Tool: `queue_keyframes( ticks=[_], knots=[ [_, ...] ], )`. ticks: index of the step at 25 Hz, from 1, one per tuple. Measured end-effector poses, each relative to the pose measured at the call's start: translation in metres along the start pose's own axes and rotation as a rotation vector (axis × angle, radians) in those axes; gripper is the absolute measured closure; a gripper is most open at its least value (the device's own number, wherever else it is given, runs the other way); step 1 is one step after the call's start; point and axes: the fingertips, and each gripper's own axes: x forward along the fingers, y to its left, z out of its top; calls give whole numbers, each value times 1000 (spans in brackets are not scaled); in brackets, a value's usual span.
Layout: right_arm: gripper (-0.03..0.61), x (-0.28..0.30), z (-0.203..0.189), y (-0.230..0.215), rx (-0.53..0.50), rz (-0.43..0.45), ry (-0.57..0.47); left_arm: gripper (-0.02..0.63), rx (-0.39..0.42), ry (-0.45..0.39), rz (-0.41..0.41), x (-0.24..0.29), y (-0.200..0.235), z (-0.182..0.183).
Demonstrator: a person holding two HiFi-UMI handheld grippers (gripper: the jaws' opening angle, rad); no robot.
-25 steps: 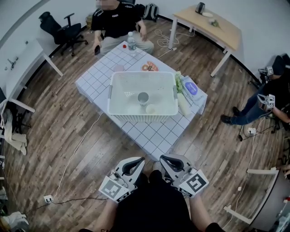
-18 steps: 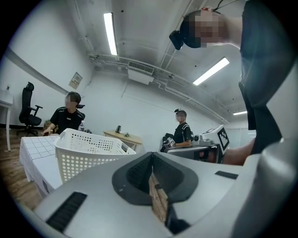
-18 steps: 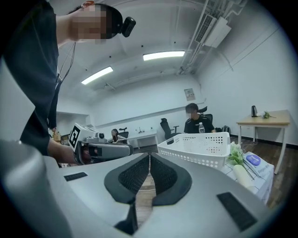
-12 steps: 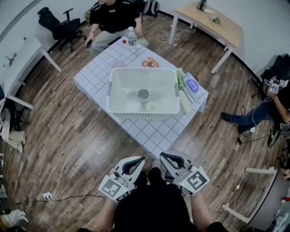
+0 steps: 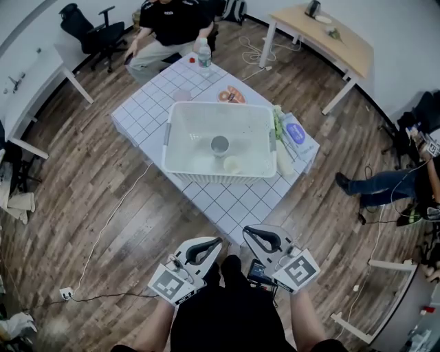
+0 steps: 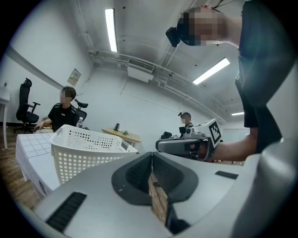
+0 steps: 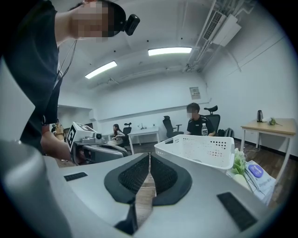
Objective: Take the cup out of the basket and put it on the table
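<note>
A grey cup stands upright inside the white plastic basket, which sits on the table with the white checked cloth. Both grippers are held low, close to my body and well short of the table's near corner. The left gripper is shut with nothing in it, and so is the right gripper. In the left gripper view the shut left gripper points past the basket's perforated wall. In the right gripper view the shut right gripper has the basket ahead to its right.
A pale round thing lies beside the cup in the basket. On the table are a water bottle, a plate of food, greens and a packet. A person sits at the far side. A cable crosses the floor.
The right gripper has edged a little toward the table. The left gripper, basket and cup stay as they were, and both grippers remain shut.
</note>
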Motion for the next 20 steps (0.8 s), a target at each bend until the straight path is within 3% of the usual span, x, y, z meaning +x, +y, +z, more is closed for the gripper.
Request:
queue_keyframes(
  ticks=[20],
  knots=[
    [552,32,24,-60,-30,-19,0,604,29,-12,14,14,34,10]
  ],
)
